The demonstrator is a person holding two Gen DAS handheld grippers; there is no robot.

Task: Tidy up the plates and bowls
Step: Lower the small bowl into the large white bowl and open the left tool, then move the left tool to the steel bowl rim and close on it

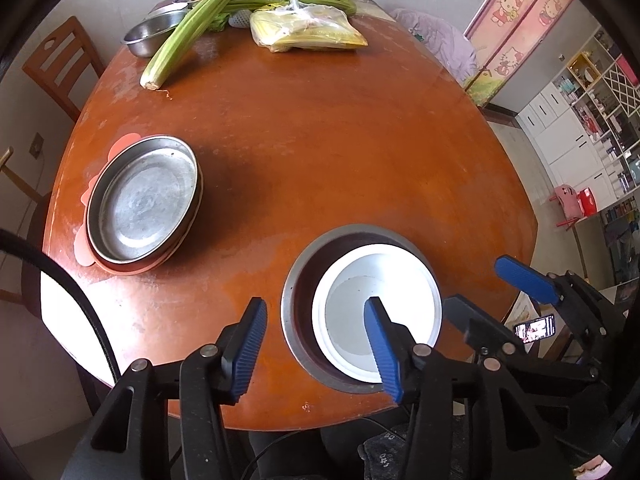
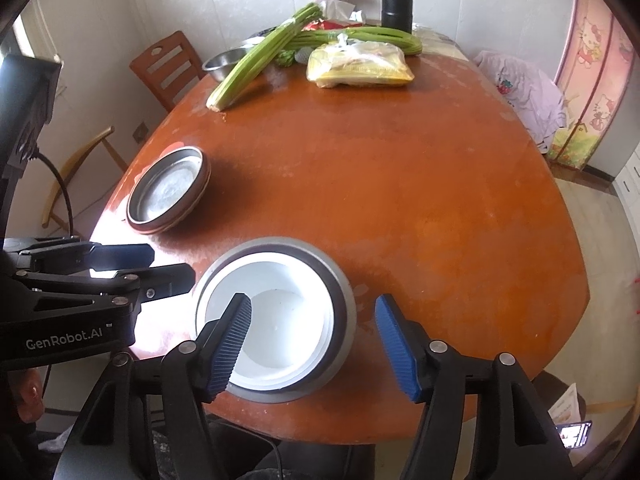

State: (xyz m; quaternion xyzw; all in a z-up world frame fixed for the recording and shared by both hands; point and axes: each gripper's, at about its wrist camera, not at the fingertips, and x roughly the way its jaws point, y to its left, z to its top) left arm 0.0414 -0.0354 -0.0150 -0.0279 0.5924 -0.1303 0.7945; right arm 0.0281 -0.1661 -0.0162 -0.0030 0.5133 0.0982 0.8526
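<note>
White plastic bowl (image 2: 280, 332) is nested in grey metal bowl (image 2: 344, 320), seemingly done; both grippers (image 1: 316, 344) (image 2: 316, 344) held apart, unloaded; regrasp needed next.

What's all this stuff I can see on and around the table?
table: one, reddish-brown wood, fills the middle
steel bowl: one, grey, near edge
white bowl: one, nested inside the steel bowl
metal plate: one, silver, top of a small stack at left
celery: two bunches, green, far end
yellow bag: one, far end
steel basin: one, silver, under the celery
flask: one, black, far end
chair: one, brown, far left
left tongs: blue pads, open
right tongs: blue pads, open, straddling the bowl rim
</note>
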